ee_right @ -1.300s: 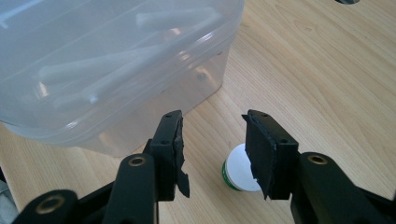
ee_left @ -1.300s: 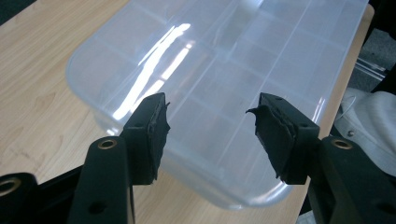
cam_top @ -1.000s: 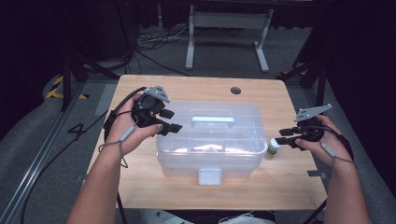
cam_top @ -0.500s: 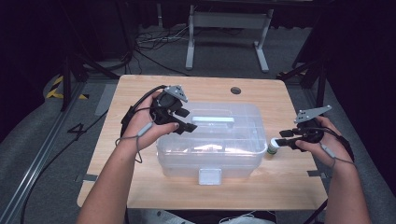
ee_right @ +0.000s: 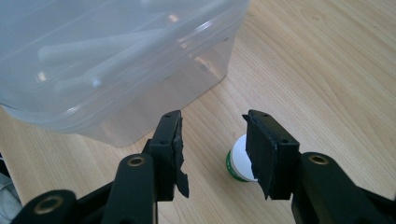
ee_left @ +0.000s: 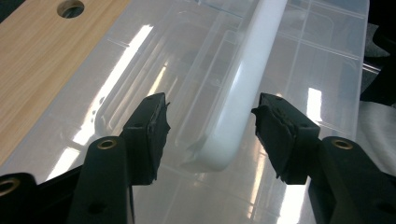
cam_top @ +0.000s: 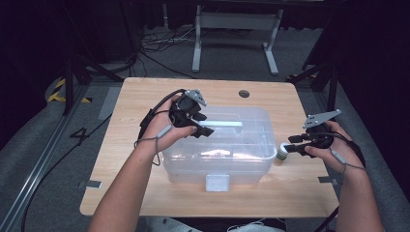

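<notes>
A clear plastic box (cam_top: 217,145) with a shut lid stands in the middle of the wooden table (cam_top: 135,96). My left gripper (cam_top: 205,123) hovers over the lid's left part. In the left gripper view, my left gripper (ee_left: 210,126) stands open astride the end of the white handle (ee_left: 243,107), both pads apart from it; its jaws have just been closing a little. My right gripper (cam_top: 291,145) is open, low beside the box's right end. A small green-and-white jar (ee_right: 237,161) stands on the wood just behind one jaw of my right gripper (ee_right: 212,140), untouched.
The box has a white latch (cam_top: 217,182) on its near side, and long pale things lie inside the box (ee_right: 93,60). A round hole (cam_top: 244,93) is in the table behind the box. Metal frame legs and cables stand on the floor beyond the table.
My left hand has travelled right from the box's left edge to over the lid and come down at the handle. The right hand and the jar have stayed put.
</notes>
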The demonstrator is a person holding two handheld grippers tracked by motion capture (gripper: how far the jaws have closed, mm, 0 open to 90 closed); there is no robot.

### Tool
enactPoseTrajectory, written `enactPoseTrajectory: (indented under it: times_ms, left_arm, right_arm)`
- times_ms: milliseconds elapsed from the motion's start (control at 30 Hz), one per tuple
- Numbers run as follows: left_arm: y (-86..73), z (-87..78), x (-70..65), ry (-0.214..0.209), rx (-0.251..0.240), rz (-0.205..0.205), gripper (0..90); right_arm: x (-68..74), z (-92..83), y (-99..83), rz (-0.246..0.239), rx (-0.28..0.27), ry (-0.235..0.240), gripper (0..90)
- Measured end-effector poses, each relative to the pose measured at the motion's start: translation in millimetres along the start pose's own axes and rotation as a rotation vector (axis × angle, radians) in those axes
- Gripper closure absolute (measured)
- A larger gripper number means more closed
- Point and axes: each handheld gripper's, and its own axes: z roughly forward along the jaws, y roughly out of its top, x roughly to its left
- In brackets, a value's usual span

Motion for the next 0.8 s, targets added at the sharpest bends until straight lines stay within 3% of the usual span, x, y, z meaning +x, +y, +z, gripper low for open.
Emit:
enactPoseTrajectory:
  times_ms: [267,367,633,800]
  left_arm:
    - [4.7,10.2,-3.1,0.019,0.020,0.047,56.0]
    - [5.3,10.6,-4.2,0.014,0.017,0.057,68.1]
    - [7.5,10.1,-6.5,0.046,0.018,0.077,71.4]
    - [9.2,9.4,-2.8,0.029,0.024,0.072,72.0]
  right_arm:
    - [0.9,0.8,0.2,-0.003,0.005,0.003,57.2]
    - [0.9,0.3,-0.2,-0.004,0.005,0.002,57.2]
    - [1.4,-0.2,-2.0,-0.002,0.007,0.002,57.2]
    - [2.5,-2.5,-4.3,0.002,-0.003,0.009,57.2]
